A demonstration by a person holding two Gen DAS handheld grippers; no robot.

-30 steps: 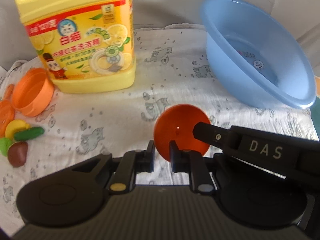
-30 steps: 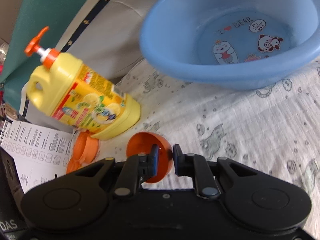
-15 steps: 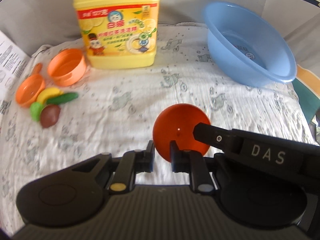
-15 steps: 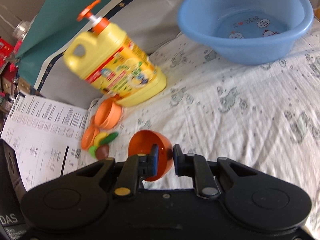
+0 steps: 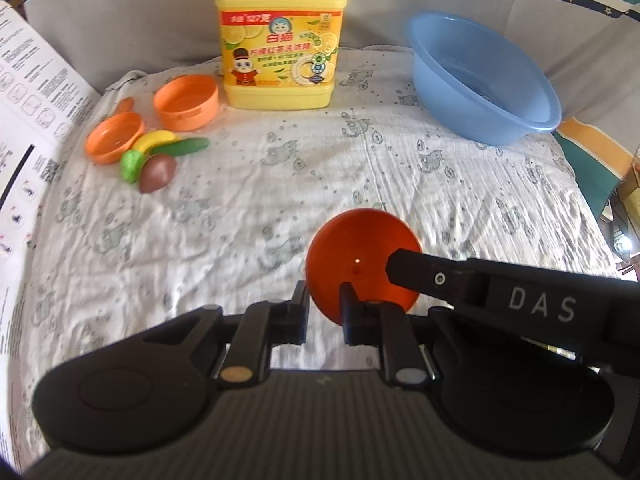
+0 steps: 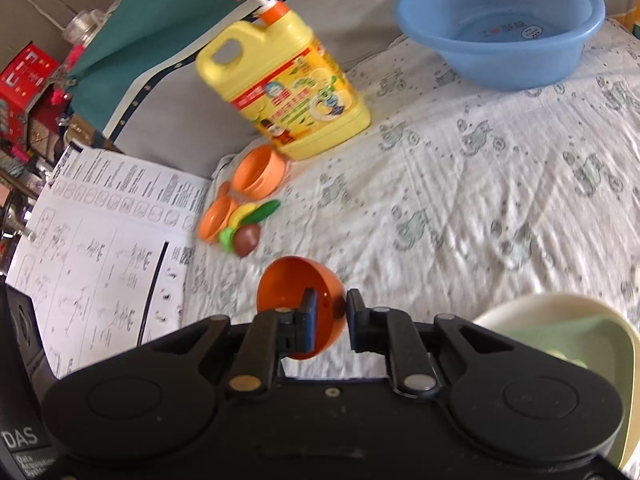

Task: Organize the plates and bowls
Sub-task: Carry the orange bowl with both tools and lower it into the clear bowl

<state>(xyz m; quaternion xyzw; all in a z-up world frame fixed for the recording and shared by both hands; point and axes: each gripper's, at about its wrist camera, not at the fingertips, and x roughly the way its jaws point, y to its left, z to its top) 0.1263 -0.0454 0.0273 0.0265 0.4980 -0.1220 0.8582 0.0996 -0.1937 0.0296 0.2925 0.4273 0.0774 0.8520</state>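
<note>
Both grippers pinch the same orange bowl [image 5: 362, 264], one on each side of its rim. Left gripper [image 5: 323, 312] clamps the near rim edge, one finger inside the bowl, one outside. Right gripper [image 6: 329, 322] clamps the opposite edge the same way; its finger reaches into the left view from the right (marked DAS).

Bowl is off the cloth [image 5: 280, 184], tipped on edge with its opening facing the left camera.

Landmark: the stacked dishes [image 6: 568, 344], cream with a green one inside, at the right view's lower right corner. The bowl sits left of them and near; the right gripper is the closer of the two. Likely next move is a short carry right and down into that stack, though that is a guess.

Relative to the dishes, the blue basin [image 6: 500, 28] and the yellow bottle [image 6: 288, 92] lie well beyond.
</note>
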